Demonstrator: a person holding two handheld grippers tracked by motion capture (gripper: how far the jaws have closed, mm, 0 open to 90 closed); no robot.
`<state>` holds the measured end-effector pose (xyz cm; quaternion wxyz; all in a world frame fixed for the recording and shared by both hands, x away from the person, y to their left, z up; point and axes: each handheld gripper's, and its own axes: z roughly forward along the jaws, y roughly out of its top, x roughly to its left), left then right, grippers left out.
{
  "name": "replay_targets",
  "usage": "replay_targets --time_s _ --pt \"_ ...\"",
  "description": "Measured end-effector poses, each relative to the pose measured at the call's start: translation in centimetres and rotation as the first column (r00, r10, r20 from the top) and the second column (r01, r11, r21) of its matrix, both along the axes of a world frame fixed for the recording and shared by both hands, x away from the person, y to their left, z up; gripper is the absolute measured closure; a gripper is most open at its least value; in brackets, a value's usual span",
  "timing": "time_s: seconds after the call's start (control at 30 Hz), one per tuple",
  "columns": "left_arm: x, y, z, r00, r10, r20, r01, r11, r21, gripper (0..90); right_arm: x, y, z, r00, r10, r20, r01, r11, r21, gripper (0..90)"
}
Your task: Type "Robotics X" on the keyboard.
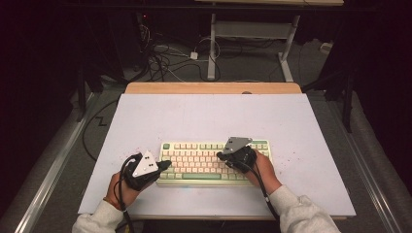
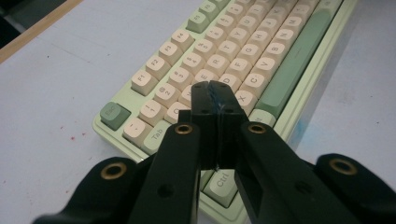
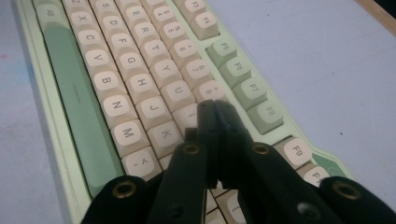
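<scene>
A pale green keyboard (image 1: 252, 144) with cream keys lies on the white table sheet. My left gripper (image 1: 167, 164) rests at its left end, jaws shut with nothing between them. In the left gripper view the closed tips (image 2: 214, 86) hover over the keyboard (image 2: 299, 70), above the letter keys near its left side. My right gripper (image 1: 219, 156) is over the right half, also shut and empty. Its tips (image 3: 214, 103) point at the cream keys to the right of J and U on the keyboard (image 3: 70, 98).
The white sheet (image 1: 204, 116) covers a wooden table (image 1: 214, 88) with bare room on all sides of the keyboard. Small red specks dot the sheet. Cables (image 1: 165, 58) and a desk frame (image 1: 252, 39) lie on the floor beyond the far edge.
</scene>
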<state>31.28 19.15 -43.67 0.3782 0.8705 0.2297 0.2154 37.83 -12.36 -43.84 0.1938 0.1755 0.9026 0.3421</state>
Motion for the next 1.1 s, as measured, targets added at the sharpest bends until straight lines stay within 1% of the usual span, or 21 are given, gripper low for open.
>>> replay_targets --time_s 0.27,0.3,0.43,0.5,0.63,0.77,0.87,0.93,0.97,1.1 --pt "0.0 0.0 0.0 1.0000 -0.002 -0.002 0.002 1.0000 0.001 87.0 -0.2 -0.4 0.5 0.9999 -0.009 0.013 0.009 0.9998 0.019 90.0" --pt "0.0 0.0 0.0 1.0000 -0.001 -0.001 0.001 1.0000 0.003 87.0 -0.2 -0.5 0.5 0.9998 0.000 0.019 0.000 0.9998 0.019 90.0" --pt "0.0 -0.1 -0.1 1.0000 -0.002 -0.002 0.002 1.0000 0.002 87.0 -0.4 -0.5 0.7 0.9998 -0.005 0.020 0.005 0.9994 0.033 90.0" --pt "0.0 -0.1 -0.1 1.0000 -0.003 -0.003 0.003 1.0000 0.004 87.0 -0.4 -0.6 0.8 0.9997 0.001 0.026 -0.002 0.9996 0.030 90.0" --pt "0.0 -0.1 0.0 1.0000 -0.003 -0.002 0.003 1.0000 0.001 87.0 -0.6 -0.8 1.1 0.9995 0.000 0.033 -0.002 0.9989 0.046 90.0" --pt "0.0 -0.2 -0.1 1.0000 -0.005 -0.002 0.005 1.0000 0.002 87.0 -0.9 -1.0 1.3 0.9991 0.002 0.042 -0.005 0.9982 0.060 90.0" --pt "0.0 -0.4 -0.1 1.0000 -0.008 -0.003 0.008 1.0000 0.004 87.0 -1.1 -1.0 1.5 0.9988 0.001 0.049 -0.004 0.9968 0.079 90.0" --pt "0.0 -0.6 -0.2 0.9999 -0.012 -0.004 0.012 0.9999 0.004 87.0 -1.3 -1.0 1.6 0.9986 0.007 0.053 -0.011 0.9967 0.080 90.0" --pt "0.0 -0.7 -0.2 0.9999 -0.014 -0.004 0.014 0.9998 0.011 87.0 -1.4 -1.0 1.6 0.9985 0.008 0.055 -0.013 0.9965 0.082 90.0" --pt "0.0 -0.9 -0.3 0.9998 -0.021 -0.005 0.021 0.9997 0.009 87.0 -1.8 -1.2 2.0 0.9979 0.013 0.063 -0.019 0.9954 0.094 90.0"
